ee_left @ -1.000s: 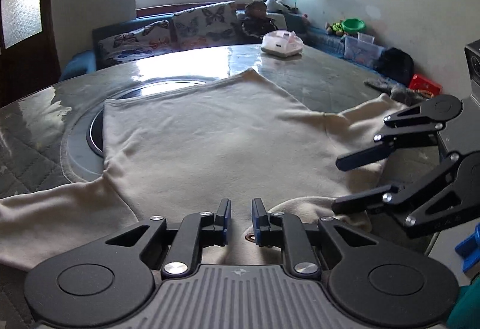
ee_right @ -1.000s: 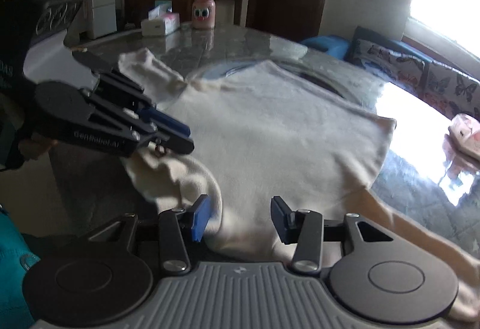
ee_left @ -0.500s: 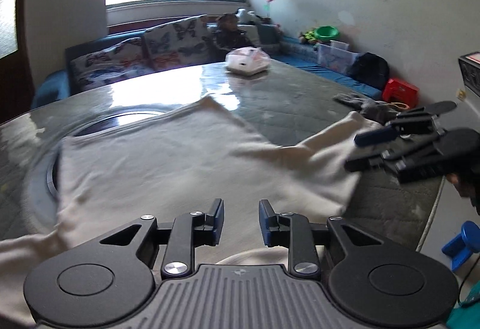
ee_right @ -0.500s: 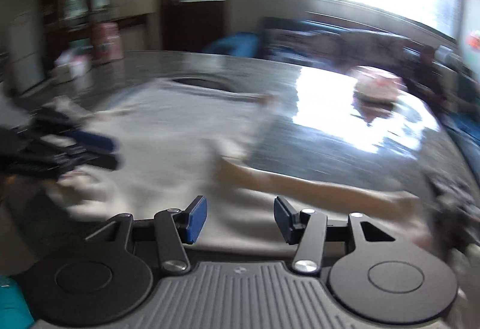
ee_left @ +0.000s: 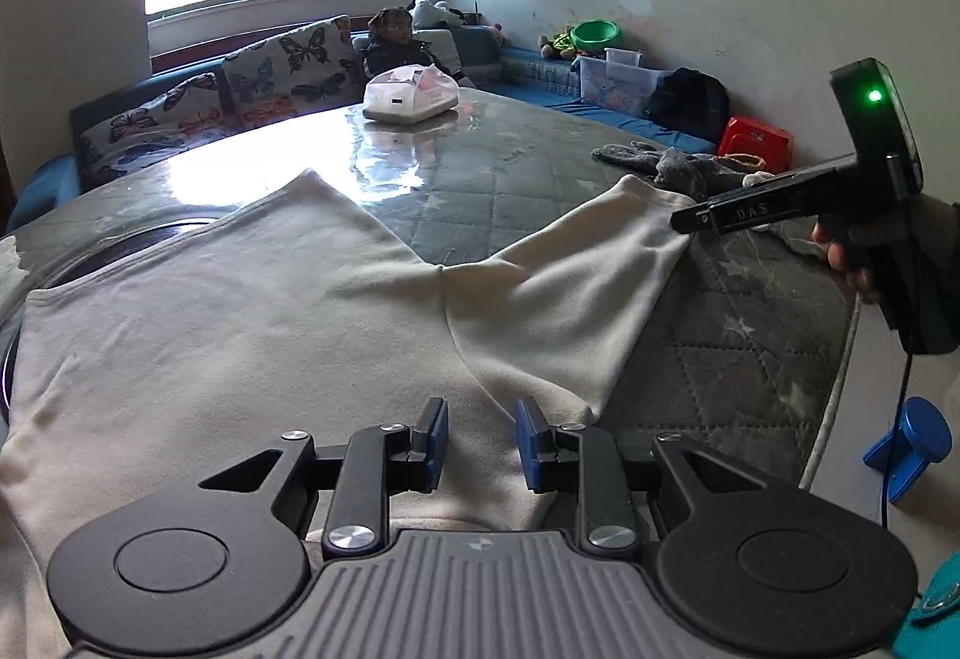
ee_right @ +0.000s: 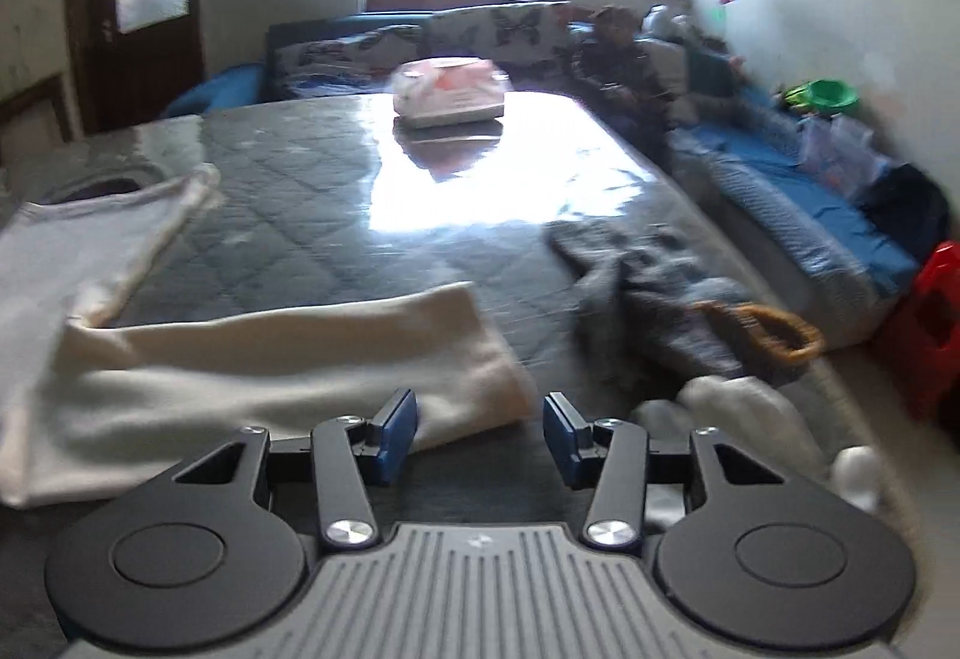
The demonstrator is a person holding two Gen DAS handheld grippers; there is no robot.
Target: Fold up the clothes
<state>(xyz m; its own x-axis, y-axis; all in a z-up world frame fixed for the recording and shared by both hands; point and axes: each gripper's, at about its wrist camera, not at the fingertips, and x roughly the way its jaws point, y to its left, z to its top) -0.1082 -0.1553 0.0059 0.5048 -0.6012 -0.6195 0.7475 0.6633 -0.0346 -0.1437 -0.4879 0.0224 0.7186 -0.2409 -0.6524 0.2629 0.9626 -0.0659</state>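
Observation:
A cream long-sleeved shirt (ee_left: 240, 329) lies spread flat on the quilted table (ee_left: 510, 179). My left gripper (ee_left: 481, 419) hovers over its near edge, jaws a little apart; only flat fabric lies below them, none pinched. The shirt's right sleeve (ee_left: 570, 287) stretches out to the right. My right gripper (ee_left: 690, 221), held by a hand, points at the cuff end. In the right wrist view that gripper (ee_right: 480, 413) is open and its jaws are closing slightly. The sleeve (ee_right: 270, 359) ends just ahead of its left finger, and the pads do not touch it.
A tissue pack (ee_left: 411, 92) sits at the table's far side. A grey garment (ee_right: 648, 275), a woven ring (ee_right: 762, 335) and white socks (ee_right: 738, 401) lie right of the sleeve. A person (ee_left: 393, 38) sits on the sofa behind. A red stool (ee_left: 753, 140) stands beyond the table edge.
My right gripper swung away from the collar area out to the right sleeve's end. My left gripper slid right along the shirt's near edge and its jaws widened a little.

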